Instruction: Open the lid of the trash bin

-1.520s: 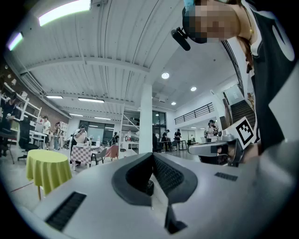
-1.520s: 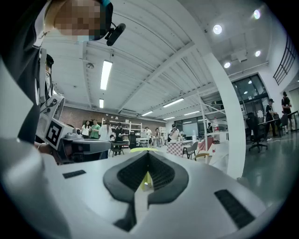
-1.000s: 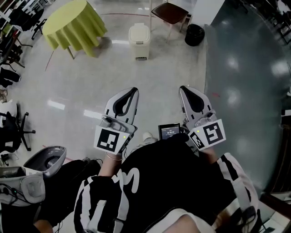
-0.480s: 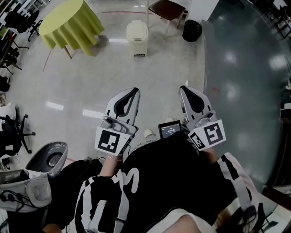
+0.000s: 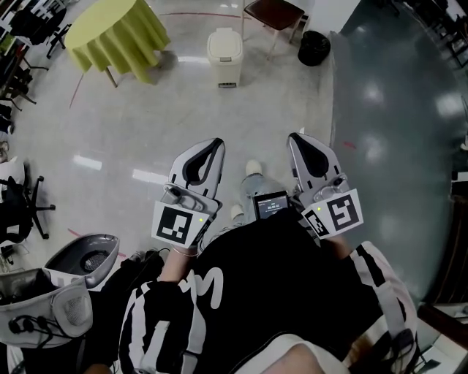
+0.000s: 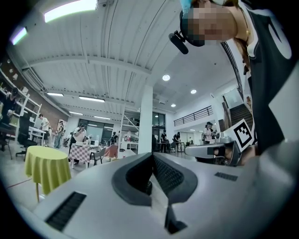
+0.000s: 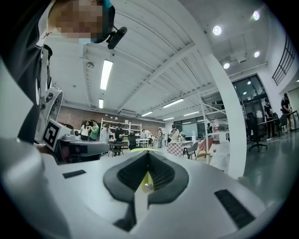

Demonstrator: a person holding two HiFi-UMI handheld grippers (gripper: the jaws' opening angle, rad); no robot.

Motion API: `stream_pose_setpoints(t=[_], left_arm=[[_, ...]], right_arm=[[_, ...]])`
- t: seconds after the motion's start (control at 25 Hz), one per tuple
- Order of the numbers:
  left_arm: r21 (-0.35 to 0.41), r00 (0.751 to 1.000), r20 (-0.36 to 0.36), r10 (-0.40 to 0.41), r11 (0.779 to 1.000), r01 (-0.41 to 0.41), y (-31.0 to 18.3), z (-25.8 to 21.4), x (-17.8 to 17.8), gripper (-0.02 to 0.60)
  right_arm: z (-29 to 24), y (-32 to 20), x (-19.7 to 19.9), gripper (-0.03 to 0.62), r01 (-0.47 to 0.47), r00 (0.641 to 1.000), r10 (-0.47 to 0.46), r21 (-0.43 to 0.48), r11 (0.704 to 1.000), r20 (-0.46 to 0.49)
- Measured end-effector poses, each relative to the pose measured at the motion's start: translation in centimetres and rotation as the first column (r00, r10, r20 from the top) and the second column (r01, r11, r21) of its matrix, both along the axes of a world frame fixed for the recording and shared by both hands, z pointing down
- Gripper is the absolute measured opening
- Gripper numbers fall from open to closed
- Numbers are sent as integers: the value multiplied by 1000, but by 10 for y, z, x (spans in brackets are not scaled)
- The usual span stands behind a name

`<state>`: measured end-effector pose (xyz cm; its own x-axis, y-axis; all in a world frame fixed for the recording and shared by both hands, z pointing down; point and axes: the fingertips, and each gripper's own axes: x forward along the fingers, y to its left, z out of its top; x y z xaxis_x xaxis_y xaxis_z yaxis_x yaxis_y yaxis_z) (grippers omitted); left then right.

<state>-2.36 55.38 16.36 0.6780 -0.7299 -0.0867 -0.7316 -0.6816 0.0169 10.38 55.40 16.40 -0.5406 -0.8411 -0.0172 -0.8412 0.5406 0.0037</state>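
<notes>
The pale glossy floor fills most of my downward view and gives way to a darker, shinier stretch from about 1 to 4 o'clock. At roughly 11 o'clock stands a round table under a yellow-green cloth; it also shows low at 8 o'clock in my left gripper view. The trash bin, cream-coloured with its lid down, stands on the floor at 12 o'clock, well apart from both my tools, just beside the table at its right. A chair with a brown seat is behind it toward 1 o'clock, with a small black bin near that chair's right side.

Close to my body, my left tongs point toward 12 o'clock. Their own view shows the two jaws pressed together at the tip with nothing between them. My right tongs lie alongside, near but not touching the left, jaws likewise closed on nothing. Between the two tools, at the right one's base, sits a small dark screen.
</notes>
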Motion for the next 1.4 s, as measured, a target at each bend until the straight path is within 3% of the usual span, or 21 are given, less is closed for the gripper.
stream_pose_setpoints(t=[1.4], left_arm=[[16, 1000, 28, -10, 1000, 9, -190, -19, 25, 8]], right_arm=[[-8, -198, 15, 6, 41, 999, -41, -19, 999, 25]])
